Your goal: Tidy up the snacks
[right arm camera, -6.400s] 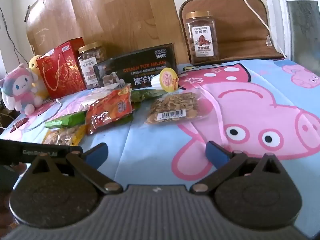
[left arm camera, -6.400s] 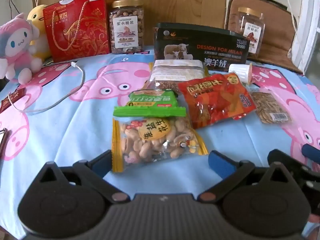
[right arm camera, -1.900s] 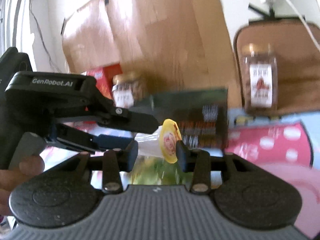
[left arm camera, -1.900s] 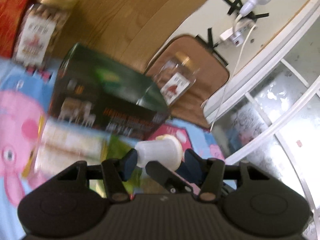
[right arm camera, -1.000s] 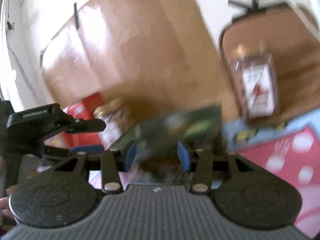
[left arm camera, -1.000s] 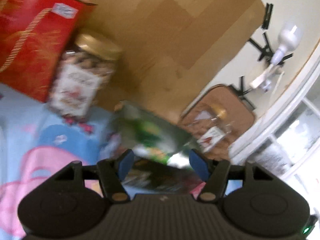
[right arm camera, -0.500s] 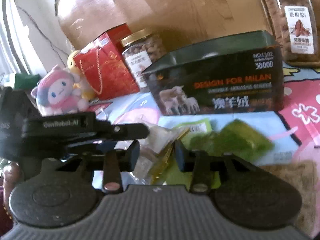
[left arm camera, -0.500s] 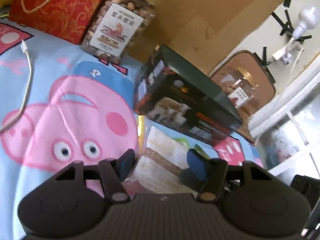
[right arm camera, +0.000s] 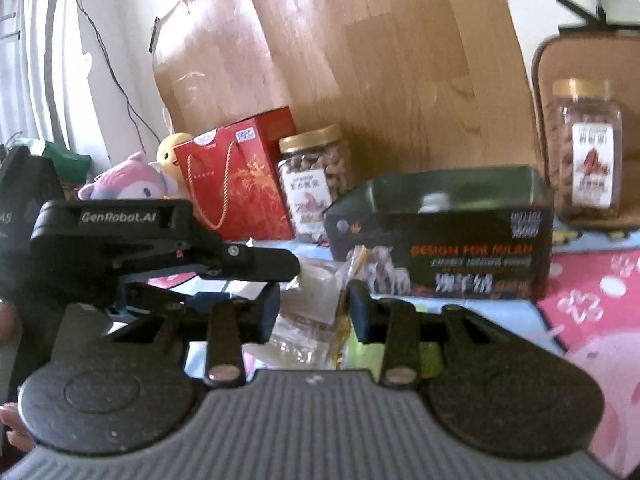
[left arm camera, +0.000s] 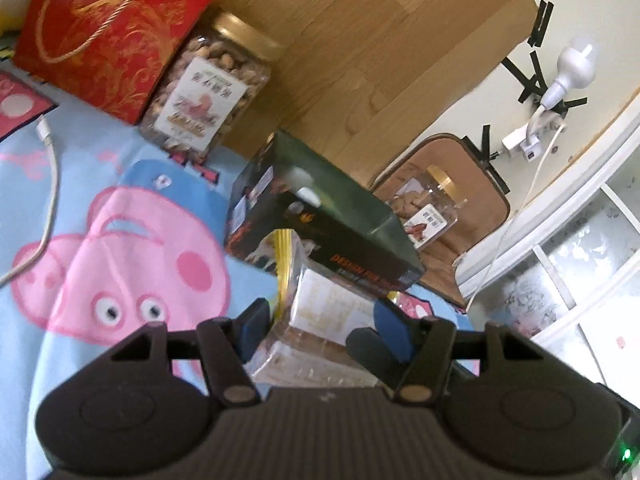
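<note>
Both claws meet over one clear snack bag [left arm camera: 320, 312] with a white label and a yellow edge, which lies in front of the dark green box [left arm camera: 332, 216] printed "DESIGN FOR MILAN".

In the left wrist view, the left claw [left arm camera: 320, 326] has its blue pads set apart, one on each side of the bag. The bag's yellow strip rises just beside the left pad, and the bag fills most of the gap. Whether the pads press on it cannot be told.

In the right wrist view, the right claw [right arm camera: 314, 312] also straddles the bag [right arm camera: 316, 308], its pads close to the bag's two sides with the crinkled plastic bunched between them. Contact cannot be confirmed here either. The left claw's black body [right arm camera: 160, 252], marked "GenRobot.AI", reaches in from the left, its finger tip just over the bag.

The surface is covered by a blue cloth [left arm camera: 100, 184] with pink cartoon pigs. Behind the green box stand a nut jar [left arm camera: 208, 92] with a gold lid and a red gift bag [left arm camera: 104, 28]. A second jar [right arm camera: 586, 152] stands to the right. A white cable [left arm camera: 44, 200] lies on the cloth at the left.
</note>
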### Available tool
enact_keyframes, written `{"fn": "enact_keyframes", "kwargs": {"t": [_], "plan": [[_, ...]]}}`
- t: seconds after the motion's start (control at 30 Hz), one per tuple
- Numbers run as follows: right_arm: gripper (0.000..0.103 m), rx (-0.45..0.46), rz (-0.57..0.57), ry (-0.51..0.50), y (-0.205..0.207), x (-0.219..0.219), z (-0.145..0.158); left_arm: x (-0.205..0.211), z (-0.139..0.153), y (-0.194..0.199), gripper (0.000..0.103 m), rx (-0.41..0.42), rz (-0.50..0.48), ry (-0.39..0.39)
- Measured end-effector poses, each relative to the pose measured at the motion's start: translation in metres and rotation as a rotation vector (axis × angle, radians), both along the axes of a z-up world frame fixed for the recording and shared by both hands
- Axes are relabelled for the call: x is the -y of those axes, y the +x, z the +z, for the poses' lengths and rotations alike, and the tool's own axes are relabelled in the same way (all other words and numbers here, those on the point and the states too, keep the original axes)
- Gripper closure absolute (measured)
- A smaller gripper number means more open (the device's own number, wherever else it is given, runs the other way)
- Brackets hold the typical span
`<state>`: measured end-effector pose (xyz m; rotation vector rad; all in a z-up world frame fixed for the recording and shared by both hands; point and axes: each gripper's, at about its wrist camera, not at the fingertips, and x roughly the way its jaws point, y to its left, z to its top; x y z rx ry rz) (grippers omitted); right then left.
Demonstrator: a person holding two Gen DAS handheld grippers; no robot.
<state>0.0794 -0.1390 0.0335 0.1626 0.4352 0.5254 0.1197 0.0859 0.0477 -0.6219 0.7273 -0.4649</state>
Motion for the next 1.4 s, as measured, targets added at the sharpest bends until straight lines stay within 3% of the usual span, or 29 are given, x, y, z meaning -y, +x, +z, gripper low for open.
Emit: {"fn": "enact_keyframes", "kwargs": {"t": [0.17, 0.37, 0.67, 0.9, 1.07, 1.23, 1.4], "plan": [[0.063, 0.082, -0.058, -0.008, 0.013, 0.010, 0.025, 0.022, 0.033, 0.031, 0.045, 0.076, -0.035, 0.022], [0.063, 0.129, -0.128, -0.002, 0.049, 0.035, 0.037, 0.059, 0.051, 0.078, 0.045, 0.103, -0.070, 0.044], [0.063, 0.126, -0.207, -0.002, 0.090, 0.063, 0.025, 0.100, 0.038, 0.130, 0.045, 0.083, -0.101, 0.071], [0.061, 0.105, -0.232, -0.002, 0.099, 0.069, 0.014, 0.109, 0.026, 0.140, 0.044, 0.059, -0.104, 0.090], [0.045, 0.079, -0.258, -0.015, 0.101, 0.070, 0.010, 0.108, 0.026, 0.133, 0.041, 0.059, -0.098, 0.119], [0.046, 0.110, -0.267, 0.030, 0.067, 0.073, 0.016, 0.107, 0.045, 0.096, 0.041, 0.159, -0.114, 0.175], [0.046, 0.091, -0.262, 0.099, 0.013, 0.073, 0.014, 0.104, 0.049, 0.027, 0.041, 0.222, -0.149, 0.240]]}}
